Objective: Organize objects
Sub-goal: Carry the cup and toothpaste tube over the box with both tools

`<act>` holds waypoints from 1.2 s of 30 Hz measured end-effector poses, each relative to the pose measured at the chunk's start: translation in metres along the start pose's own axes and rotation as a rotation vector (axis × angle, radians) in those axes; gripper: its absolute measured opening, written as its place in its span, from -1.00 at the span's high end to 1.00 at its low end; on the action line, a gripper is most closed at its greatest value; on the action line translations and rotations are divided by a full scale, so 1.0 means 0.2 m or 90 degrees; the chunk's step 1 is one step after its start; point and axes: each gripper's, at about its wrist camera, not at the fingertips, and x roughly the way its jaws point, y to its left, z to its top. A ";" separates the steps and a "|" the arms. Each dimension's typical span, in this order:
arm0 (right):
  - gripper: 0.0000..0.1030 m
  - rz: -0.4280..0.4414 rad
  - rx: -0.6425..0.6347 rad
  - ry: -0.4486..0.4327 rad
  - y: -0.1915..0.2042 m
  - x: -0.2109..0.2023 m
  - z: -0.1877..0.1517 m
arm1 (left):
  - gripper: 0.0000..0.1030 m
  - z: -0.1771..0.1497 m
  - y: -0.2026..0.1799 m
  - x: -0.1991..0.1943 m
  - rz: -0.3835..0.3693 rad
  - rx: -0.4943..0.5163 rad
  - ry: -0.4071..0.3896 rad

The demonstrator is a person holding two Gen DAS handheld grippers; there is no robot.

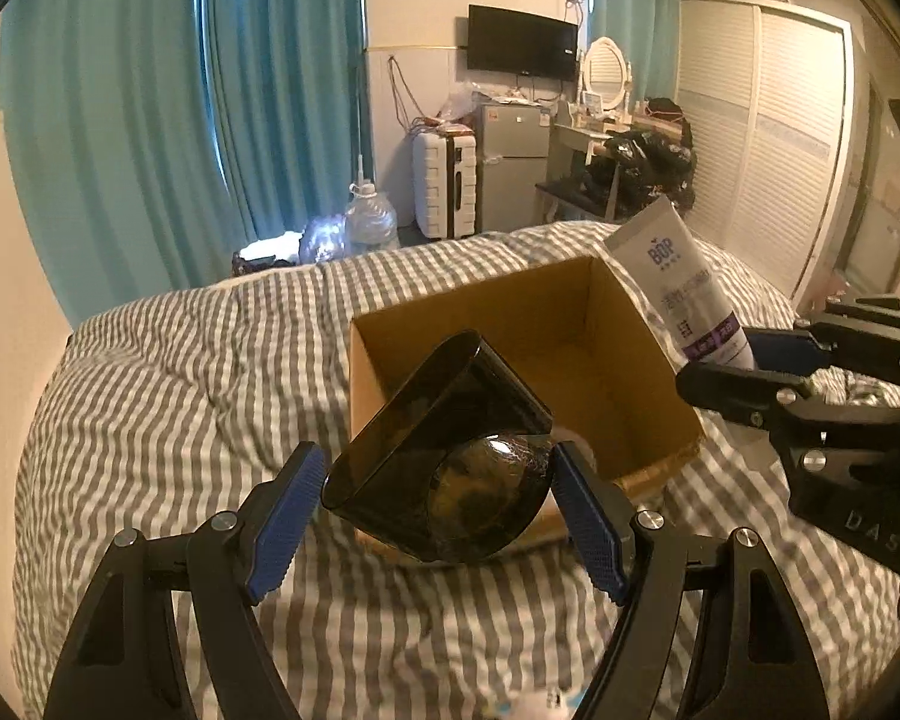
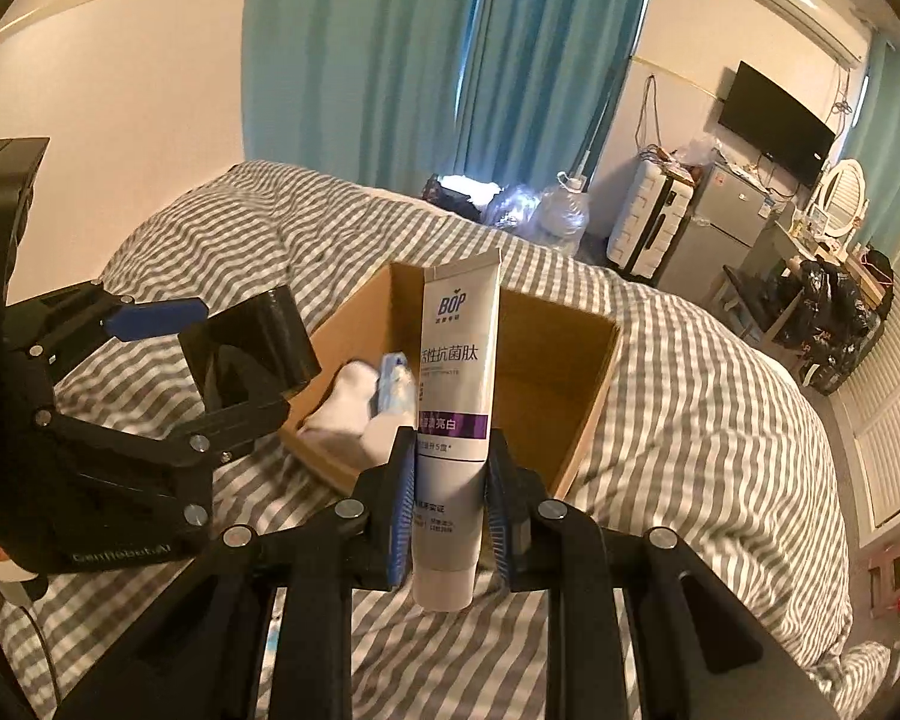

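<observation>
Glossy black case (image 1: pixel 444 450), smooth tube (image 2: pixel 453 420), cardboard box (image 2: pixel 564 372)

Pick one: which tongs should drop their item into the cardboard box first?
Probably left. The left tongs hold the black case over the cardboard box's near edge. The right tongs grip the toothpaste tube upright, off the box's side in the left view.

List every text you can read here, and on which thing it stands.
"BOP", "活性抗菌肽", "亮白": tube in right gripper.
"GenRobot.AI": left gripper body, faint.
"DAS": right gripper body, cut off.
Tube's small print: unreadable.
</observation>
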 end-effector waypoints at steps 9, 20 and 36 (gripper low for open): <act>0.59 0.003 0.023 0.012 -0.14 0.21 0.09 | -0.52 0.17 0.00 0.28 -0.014 -0.003 0.022; 0.59 0.017 0.046 0.043 -0.24 0.50 0.12 | -0.52 0.19 0.03 0.62 -0.037 -0.041 0.084; 0.58 0.038 0.057 0.068 -0.25 0.59 0.06 | -0.52 0.14 0.04 0.72 -0.051 -0.041 0.102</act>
